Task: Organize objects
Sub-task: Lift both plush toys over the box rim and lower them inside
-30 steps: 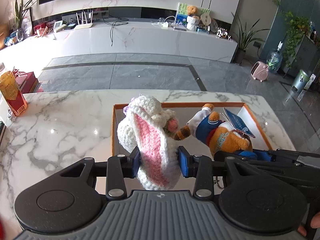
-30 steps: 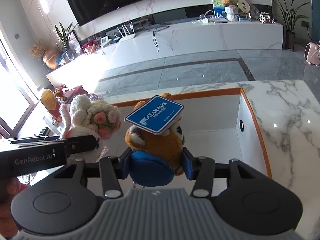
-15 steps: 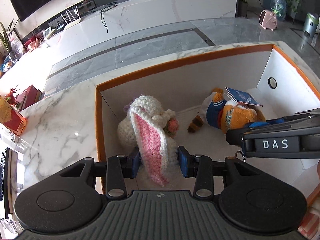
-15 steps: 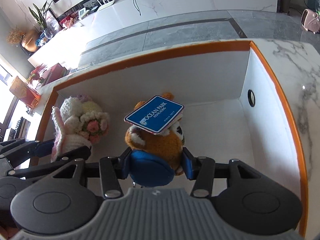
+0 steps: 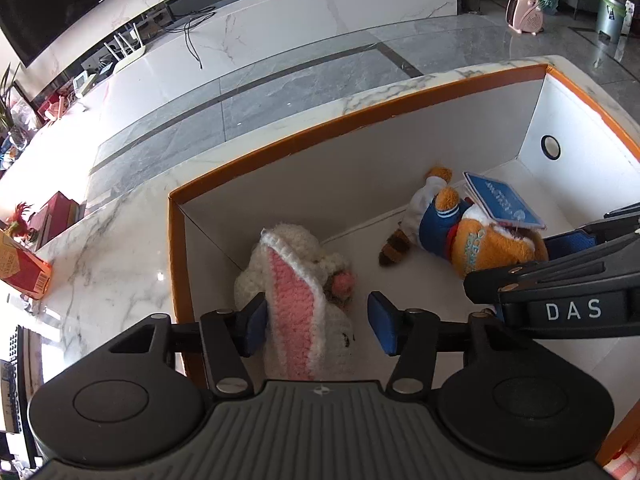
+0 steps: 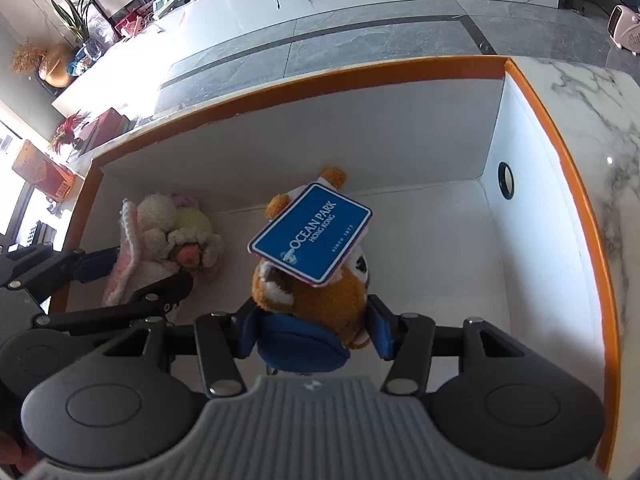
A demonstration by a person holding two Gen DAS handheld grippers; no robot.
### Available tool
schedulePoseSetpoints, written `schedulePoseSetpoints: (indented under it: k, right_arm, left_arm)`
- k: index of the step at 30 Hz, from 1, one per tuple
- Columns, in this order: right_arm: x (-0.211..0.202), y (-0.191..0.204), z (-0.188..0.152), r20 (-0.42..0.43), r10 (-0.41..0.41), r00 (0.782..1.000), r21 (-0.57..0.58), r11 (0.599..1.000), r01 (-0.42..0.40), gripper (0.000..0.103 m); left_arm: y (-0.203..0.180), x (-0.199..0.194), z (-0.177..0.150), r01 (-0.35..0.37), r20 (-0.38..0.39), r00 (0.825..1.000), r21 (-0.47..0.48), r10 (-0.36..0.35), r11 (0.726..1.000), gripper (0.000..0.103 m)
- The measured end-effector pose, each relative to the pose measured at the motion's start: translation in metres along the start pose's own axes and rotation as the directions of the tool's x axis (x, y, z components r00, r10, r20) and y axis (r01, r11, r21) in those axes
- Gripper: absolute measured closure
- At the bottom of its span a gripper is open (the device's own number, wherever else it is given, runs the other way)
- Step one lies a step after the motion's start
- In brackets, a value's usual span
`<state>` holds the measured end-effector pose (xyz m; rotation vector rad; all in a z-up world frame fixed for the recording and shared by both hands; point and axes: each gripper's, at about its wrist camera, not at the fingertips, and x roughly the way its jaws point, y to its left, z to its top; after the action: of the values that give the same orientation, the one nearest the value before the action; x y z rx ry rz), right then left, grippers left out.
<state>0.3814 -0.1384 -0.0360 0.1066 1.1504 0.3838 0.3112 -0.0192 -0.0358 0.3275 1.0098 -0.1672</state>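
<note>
A white crocheted bunny (image 5: 304,292) with a pink ear lies on the floor of a white box with an orange rim (image 5: 320,130), in its left corner. My left gripper (image 5: 316,328) is open around it; the right pad stands clear of it. An orange plush animal (image 6: 320,300) with a blue cap and a blue Ocean Park tag (image 6: 312,232) lies in the box's middle. My right gripper (image 6: 314,330) has opened around its head, with gaps at the pads. The bunny (image 6: 168,236) and the plush (image 5: 472,236) show in both views.
The box (image 6: 560,160) stands on a marble counter (image 5: 112,248). A red carton (image 5: 20,268) stands on the counter to the left. Beyond it are grey floor, a long white TV bench and plants.
Both grippers lowered the toys into the box and opened. The left jaws spread wide off the bunny; the right jaws widened around the plush.
</note>
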Motion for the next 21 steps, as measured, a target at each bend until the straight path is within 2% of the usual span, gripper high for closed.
schedulePoseSetpoints:
  k: [2,5,8,15,18,21]
  right_arm:
    - [-0.001,0.0,0.001,-0.007,-0.001,1.0,-0.015,1.0,0.001,0.042]
    - [-0.006,-0.008,0.001,-0.012,0.015,1.0,-0.024,1.0,-0.015,0.034]
    - [-0.008,-0.008,0.004,-0.018,0.007,1.0,-0.046,0.999,-0.008,0.034]
    - [-0.003,-0.004,0.0,-0.048,0.015,0.999,-0.069,0.997,-0.018,0.036]
    - [0.0,-0.001,0.002,-0.046,0.051,0.998,-0.031,0.998,-0.052,0.036]
    - [0.002,0.009,0.006,-0.035,0.078,0.996,-0.039,0.996,-0.08,0.036]
  left_arm:
    - [0.007,-0.006,-0.002,0.02,0.018,1.0,-0.021,-0.019,1.0,0.031]
    - [0.017,-0.016,-0.002,0.061,0.041,0.997,-0.034,-0.059,0.998,0.03]
    - [0.02,-0.025,-0.002,0.084,0.045,0.996,-0.025,-0.083,0.996,0.035]
    - [0.042,-0.057,0.004,0.072,0.156,0.986,-0.042,-0.064,0.997,0.035]
    - [0.05,-0.06,0.0,0.038,0.134,0.991,-0.07,-0.029,0.997,0.035]
    - [0.058,-0.051,-0.006,0.057,0.079,0.996,-0.106,-0.049,0.993,0.038]
